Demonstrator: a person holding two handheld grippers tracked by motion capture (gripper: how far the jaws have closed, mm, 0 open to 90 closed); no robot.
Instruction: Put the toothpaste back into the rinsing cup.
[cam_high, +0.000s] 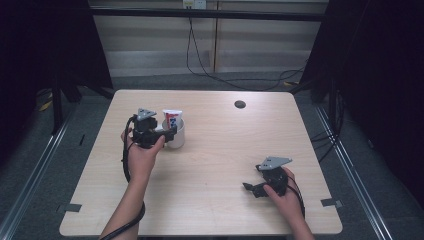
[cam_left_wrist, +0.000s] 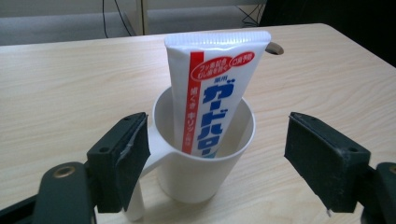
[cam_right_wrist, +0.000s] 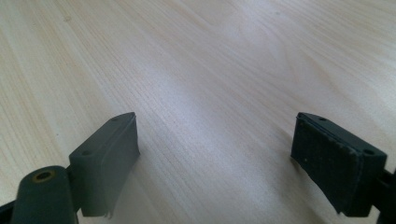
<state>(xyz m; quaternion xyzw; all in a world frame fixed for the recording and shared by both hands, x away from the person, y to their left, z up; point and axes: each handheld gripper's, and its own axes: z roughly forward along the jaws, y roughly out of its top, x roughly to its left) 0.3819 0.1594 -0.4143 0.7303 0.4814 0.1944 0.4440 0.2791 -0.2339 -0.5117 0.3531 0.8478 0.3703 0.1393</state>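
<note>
White cup (cam_left_wrist: 201, 158) holding upright toothpaste tube (cam_left_wrist: 215, 88), centre frame between the spread jaws of left gripper (cam_left_wrist: 215, 163); right gripper (cam_right_wrist: 215, 163) released, idle over bare table (cam_right_wrist: 210, 70); risk: off-centre closing tips cup.

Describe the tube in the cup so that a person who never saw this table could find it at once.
On the light wooden table, look at the left half, where the left gripper is open around a white cup with a handle. The toothpaste tube stands in this cup, leaning, crimped end up. It is white with a red stripe and blue letters.
</note>
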